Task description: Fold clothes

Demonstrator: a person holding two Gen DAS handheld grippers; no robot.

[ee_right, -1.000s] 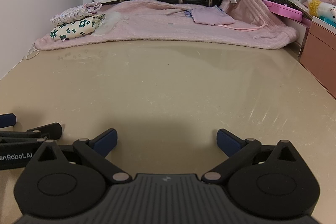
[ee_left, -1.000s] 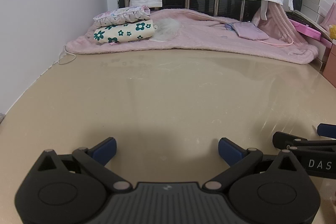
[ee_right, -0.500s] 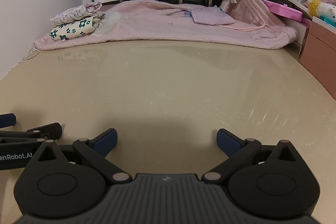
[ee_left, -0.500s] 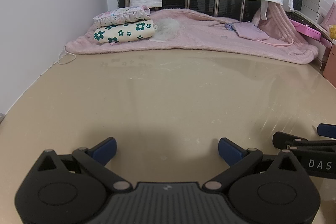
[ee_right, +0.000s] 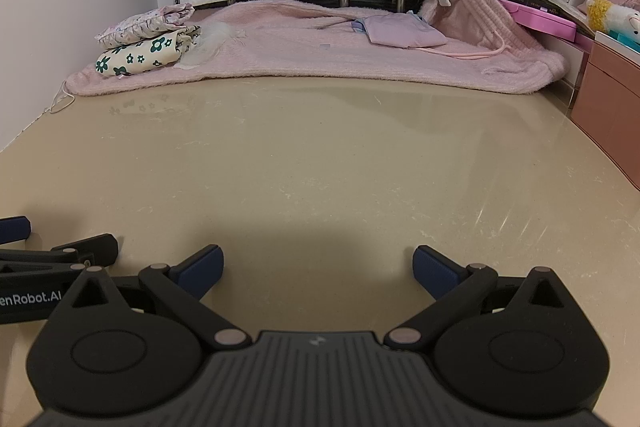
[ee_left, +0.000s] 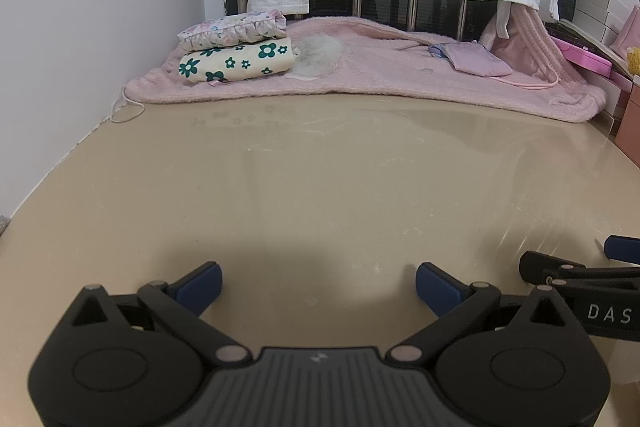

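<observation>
Nothing has moved since the earlier frames, as far as I can see — both views line up with the ones from a second ago, so the hands are basically parked.

Left hand-held gripper (ee_left: 318, 285) sits low over the beige worktop (ee_left: 320, 187), jaws spread wide with nothing between them. Right hand-held gripper (ee_right: 316, 269) is the same deal: wide open, empty, just beside the left one and pointing the same way.

What the next move hangs on is where the clothes are, and they're all straight ahead at the far edge, well apart from both grippers. A pink fleece blanket (ee_left: 380, 79) lies with its long axis running left to right across the back. On its left end sits a small stack: flower-print folded cloth (ee_left: 236, 63) with a ruffled pale piece (ee_left: 232, 29) on top. Toward the right there's a lilac garment (ee_right: 404, 31) lying loose and flat — my guess is that's the next one to fold.

So the lilac piece is forward and a bit right, which makes the right hand look nearer; the stack is forward-left, closer to the left hand.
</observation>
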